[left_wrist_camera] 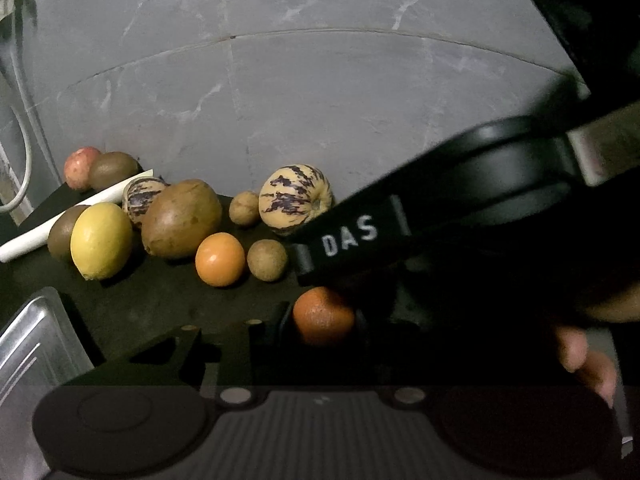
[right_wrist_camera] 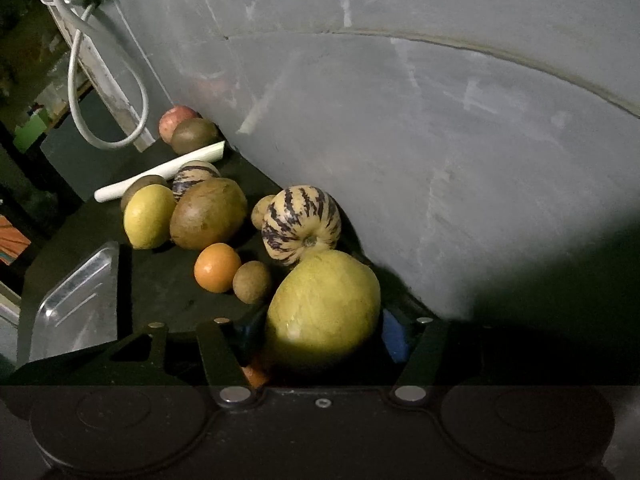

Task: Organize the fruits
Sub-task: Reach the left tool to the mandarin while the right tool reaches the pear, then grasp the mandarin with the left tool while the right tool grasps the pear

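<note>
In the left wrist view, the left gripper [left_wrist_camera: 320, 332] is seen low over the dark counter [left_wrist_camera: 160, 300], with an orange [left_wrist_camera: 322, 318] lying at its fingers; whether it is gripped cannot be told, since the right side is hidden by the right device [left_wrist_camera: 440, 216], marked "DAS", which crosses above. Taking the large brown fruit [left_wrist_camera: 182, 218] as landmark, a lemon [left_wrist_camera: 101, 240] is found just left of it, a small orange [left_wrist_camera: 220, 259] and a brown ball [left_wrist_camera: 267, 260] in front to its right, a striped melon [left_wrist_camera: 294, 204] further right against the grey wall [left_wrist_camera: 320, 80], and a steel tray [left_wrist_camera: 36, 344] well in front to its left.

In the right wrist view, a big yellow-green melon [right_wrist_camera: 324, 308] is held between the spread fingers of the right gripper [right_wrist_camera: 320, 336], which is closed on it. From the brown fruit [right_wrist_camera: 208, 218], this melon sits to the front right, touching the striped melon [right_wrist_camera: 302, 224]; the lemon [right_wrist_camera: 148, 216] is beside it on the left, the tray [right_wrist_camera: 76, 304] in front left
</note>
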Available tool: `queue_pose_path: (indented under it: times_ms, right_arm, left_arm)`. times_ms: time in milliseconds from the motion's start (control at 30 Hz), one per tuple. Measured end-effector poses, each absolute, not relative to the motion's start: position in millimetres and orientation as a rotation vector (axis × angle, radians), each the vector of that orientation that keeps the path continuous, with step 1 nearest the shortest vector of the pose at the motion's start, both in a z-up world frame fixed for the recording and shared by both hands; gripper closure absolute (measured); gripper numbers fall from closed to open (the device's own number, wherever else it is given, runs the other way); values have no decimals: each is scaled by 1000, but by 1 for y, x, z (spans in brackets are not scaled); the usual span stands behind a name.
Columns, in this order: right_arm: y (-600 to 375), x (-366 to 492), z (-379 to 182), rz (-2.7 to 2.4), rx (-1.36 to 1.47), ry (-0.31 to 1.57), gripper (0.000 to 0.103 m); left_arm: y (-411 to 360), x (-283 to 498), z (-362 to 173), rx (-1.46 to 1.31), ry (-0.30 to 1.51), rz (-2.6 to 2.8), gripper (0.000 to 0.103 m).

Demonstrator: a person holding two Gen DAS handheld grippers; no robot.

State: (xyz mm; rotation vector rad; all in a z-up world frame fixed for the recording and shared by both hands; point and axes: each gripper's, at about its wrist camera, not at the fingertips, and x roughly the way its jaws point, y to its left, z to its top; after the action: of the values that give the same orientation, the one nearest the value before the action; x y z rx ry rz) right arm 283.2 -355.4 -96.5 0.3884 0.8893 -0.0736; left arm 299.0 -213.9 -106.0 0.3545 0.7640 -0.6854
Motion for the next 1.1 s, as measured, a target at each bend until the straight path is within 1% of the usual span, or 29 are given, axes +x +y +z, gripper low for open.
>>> queue_pose_path:
  times_ms: [400, 633, 767, 1100]
  right_arm:
    - [-356, 271, -94, -37, 405, 855, 43]
    - [-351, 274, -95, -34, 373, 858, 43]
    - [-346, 274, -100, -39, 342, 862, 44]
    - [-326, 270, -97, 81, 338, 805, 45]
  left_arm:
    - [-193, 295, -96, 309, 788, -598, 68]
    - [-177, 288, -87, 303, 778, -561, 68]
    - [-170, 282, -83, 284, 776, -543, 68]
    - [-129, 285, -69, 126, 788, -406, 68]
